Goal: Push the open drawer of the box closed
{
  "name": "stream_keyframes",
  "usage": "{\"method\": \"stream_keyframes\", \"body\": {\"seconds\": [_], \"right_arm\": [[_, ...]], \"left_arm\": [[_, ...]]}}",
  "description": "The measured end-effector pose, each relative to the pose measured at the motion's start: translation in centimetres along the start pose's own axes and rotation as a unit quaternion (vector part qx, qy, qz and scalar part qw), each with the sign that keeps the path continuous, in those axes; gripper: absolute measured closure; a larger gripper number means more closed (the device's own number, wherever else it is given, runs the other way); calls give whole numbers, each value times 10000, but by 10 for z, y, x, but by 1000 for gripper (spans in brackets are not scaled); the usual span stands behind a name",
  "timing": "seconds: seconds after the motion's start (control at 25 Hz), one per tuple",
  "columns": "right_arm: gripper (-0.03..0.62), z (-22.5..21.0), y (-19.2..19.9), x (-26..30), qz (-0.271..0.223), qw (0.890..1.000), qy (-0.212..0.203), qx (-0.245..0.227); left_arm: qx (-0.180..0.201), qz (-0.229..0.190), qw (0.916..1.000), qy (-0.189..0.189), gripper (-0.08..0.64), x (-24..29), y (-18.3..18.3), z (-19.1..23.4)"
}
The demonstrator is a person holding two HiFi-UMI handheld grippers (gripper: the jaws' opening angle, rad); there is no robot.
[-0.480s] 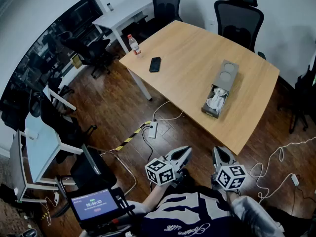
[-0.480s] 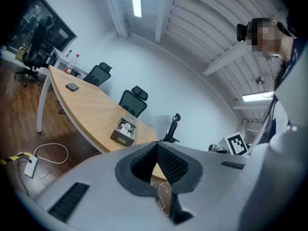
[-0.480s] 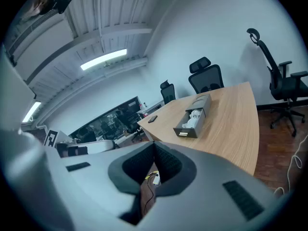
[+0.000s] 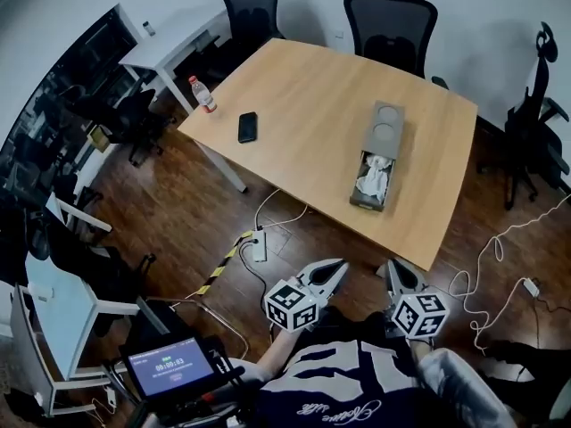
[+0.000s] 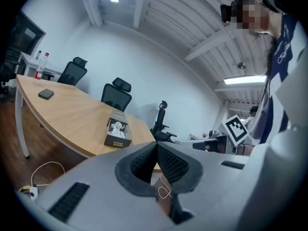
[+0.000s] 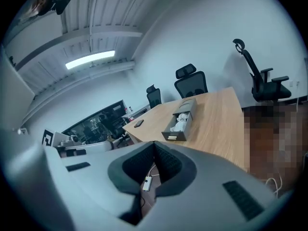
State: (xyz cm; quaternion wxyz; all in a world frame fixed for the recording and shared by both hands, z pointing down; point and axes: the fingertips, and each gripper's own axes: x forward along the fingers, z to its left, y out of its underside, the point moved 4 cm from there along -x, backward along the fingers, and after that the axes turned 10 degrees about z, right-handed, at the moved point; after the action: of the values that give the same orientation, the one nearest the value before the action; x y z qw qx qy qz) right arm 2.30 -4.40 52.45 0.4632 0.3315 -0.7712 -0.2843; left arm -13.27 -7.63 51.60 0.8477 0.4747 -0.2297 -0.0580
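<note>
Where the grippers hang: both are low in front of the person's torso, above the wooden floor (image 4: pixel 178 194) and well short of the table (image 4: pixel 303 105).
Left gripper (image 5: pixel 156 144): its jaws are pressed together at the tips with nothing between them. Its marker cube sits just behind them.
Right gripper (image 6: pixel 154 143): its jaws are also shut tip to tip, pinching nothing. It is held beside the left gripper, apart from it.
Box (image 4: pixel 385 132): long and grey, it lies on the table well beyond both pairs of jaws. It is a little left of the left jaws' line and a little right of the right jaws' line. Its top has two round recesses.
Drawer (image 4: pixel 367 196): it is pulled out of the box end that faces the jaws and stands open. Neither gripper touches it.
Drawer contents: crumpled white material (image 4: pixel 373 175) fills the open part.
Phone (image 4: pixel 247 127): dark and flat on the table, it is far ahead of the left jaws and well left of the box.
Bottle (image 4: pixel 202 94): it stands upright at the table's corner, beyond the phone and farther left.
Chairs (image 4: pixel 390 20): black office chairs stand past the table's far edge, beyond everything ahead of the jaws.
Power strip (image 4: pixel 260 246): white, it lies on the floor between the jaws and the table, left of the left jaws.
Screen (image 4: pixel 169 364): lit, it is behind and left of the left jaws.
</note>
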Motion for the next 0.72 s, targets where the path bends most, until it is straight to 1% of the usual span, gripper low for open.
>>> {"method": "stream_keyframes", "body": {"seconds": [0.2, 0.4, 0.48, 0.56, 0.64, 0.72], "right_arm": [[594, -5, 4, 1, 150, 9996, 213, 45], [594, -11, 2, 11, 329, 9990, 298, 23], [594, -15, -1, 24, 441, 9987, 272, 2], [594, -20, -7, 41, 538, 9983, 208, -29], [594, -25, -16, 61, 609, 9980, 149, -102], [594, -31, -23, 82, 719, 9971, 110, -223]], "left_arm": [[21, 191, 9996, 187, 558, 5, 9, 3], [-188, 212, 9995, 169, 558, 9, 13, 14], [-169, 264, 9995, 92, 558, 9, 12, 21], [-49, 258, 9996, -89, 558, 8, 5, 31], [57, 201, 9994, -271, 558, 7, -6, 45], [31, 97, 9991, -420, 558, 6, -17, 61]]}}
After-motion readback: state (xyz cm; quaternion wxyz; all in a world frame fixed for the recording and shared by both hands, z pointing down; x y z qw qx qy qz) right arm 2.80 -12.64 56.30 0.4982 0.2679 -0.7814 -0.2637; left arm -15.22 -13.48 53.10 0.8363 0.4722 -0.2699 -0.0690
